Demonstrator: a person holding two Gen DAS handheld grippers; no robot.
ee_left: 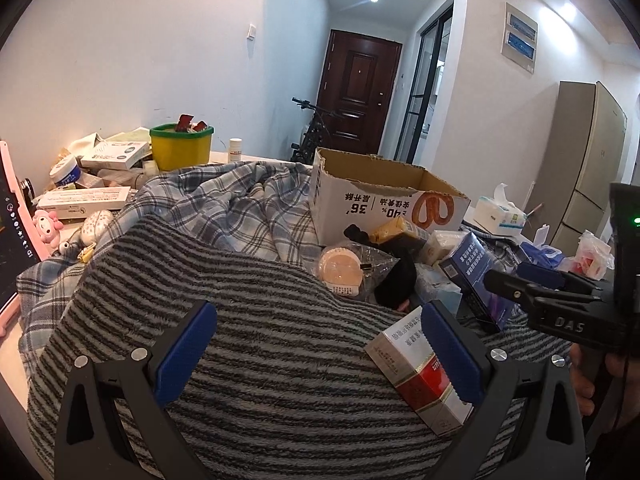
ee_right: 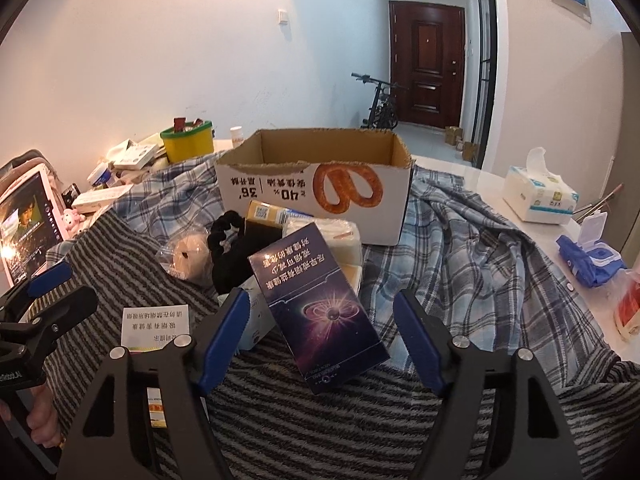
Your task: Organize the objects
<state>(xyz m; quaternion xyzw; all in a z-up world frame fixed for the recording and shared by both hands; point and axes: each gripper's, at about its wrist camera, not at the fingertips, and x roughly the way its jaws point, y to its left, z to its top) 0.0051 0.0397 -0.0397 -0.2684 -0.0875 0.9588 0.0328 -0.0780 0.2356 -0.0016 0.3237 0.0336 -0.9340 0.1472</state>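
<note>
- Here, in the left wrist view, the left tongs (ee_left: 320,354) are being held wide open over the striped blanket (ee_left: 256,320), gripping nothing; only the right-hand pad is lying beside the red-and-white carton (ee_left: 416,372), and whether it is touching cannot be told.
- That carton is lying flat on the blanket, apparently being kept near for a later pick.
- The cardboard box (ee_left: 372,196) is being left open-topped behind the pile, probably as the place where loose items are being gathered.
- The right tongs (ee_left: 532,286) are being seen from the side, near the dark blue carton (ee_left: 476,280).

- Now, in the right wrist view, the right tongs (ee_right: 322,338) are being closed in around the dark blue carton (ee_right: 320,304), which is standing tilted, propped against the clutter behind it.
- The jaws are partly open, with gaps showing on both sides, so the carton is being bracketed, not yet gripped.
- The cardboard box (ee_right: 320,188) is standing just behind the pile, within easy reach for the drop.
- The left tongs (ee_right: 52,296) are being kept aside at the left edge.
</note>
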